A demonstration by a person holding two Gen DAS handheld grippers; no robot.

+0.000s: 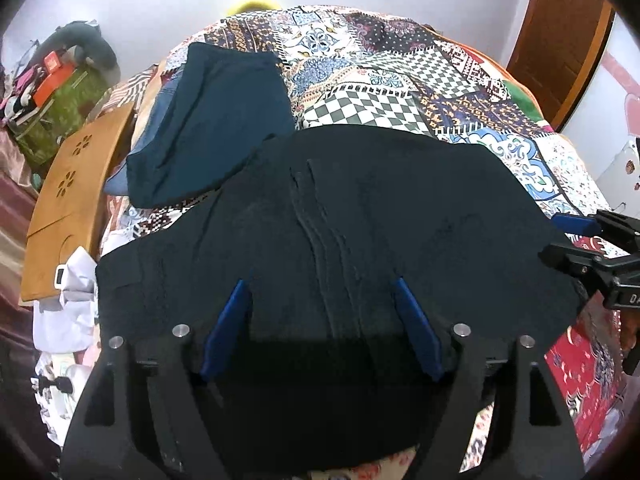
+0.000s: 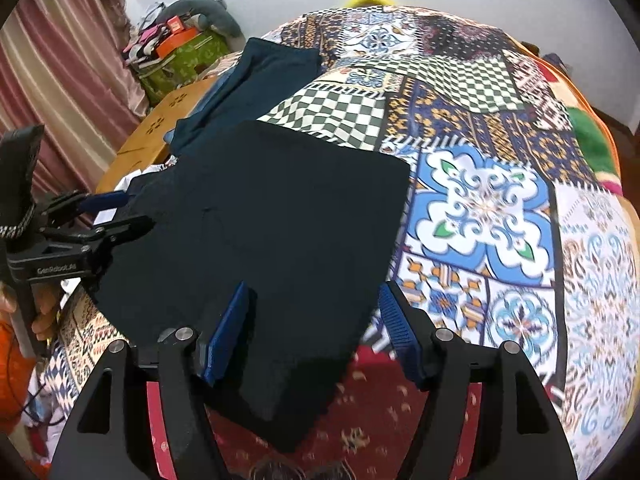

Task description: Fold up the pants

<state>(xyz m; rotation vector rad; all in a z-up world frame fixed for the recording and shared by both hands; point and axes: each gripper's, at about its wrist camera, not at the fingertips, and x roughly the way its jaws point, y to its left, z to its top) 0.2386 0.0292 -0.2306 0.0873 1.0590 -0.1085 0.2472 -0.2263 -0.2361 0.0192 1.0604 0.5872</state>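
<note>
Both grippers' jaws are spread over the pants (image 1: 360,220); only the left view shows their centre creases (image 1: 320,216).

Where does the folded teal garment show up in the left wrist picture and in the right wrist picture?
Left wrist view: the folded teal garment sits upper left, just beyond the black pants.
Right wrist view: it lies upper centre-left, beyond the black pants and left of the checkered patch.
Shared landmark: the green-and-white checkered patch of the quilt, right beside the garment in both.
</note>
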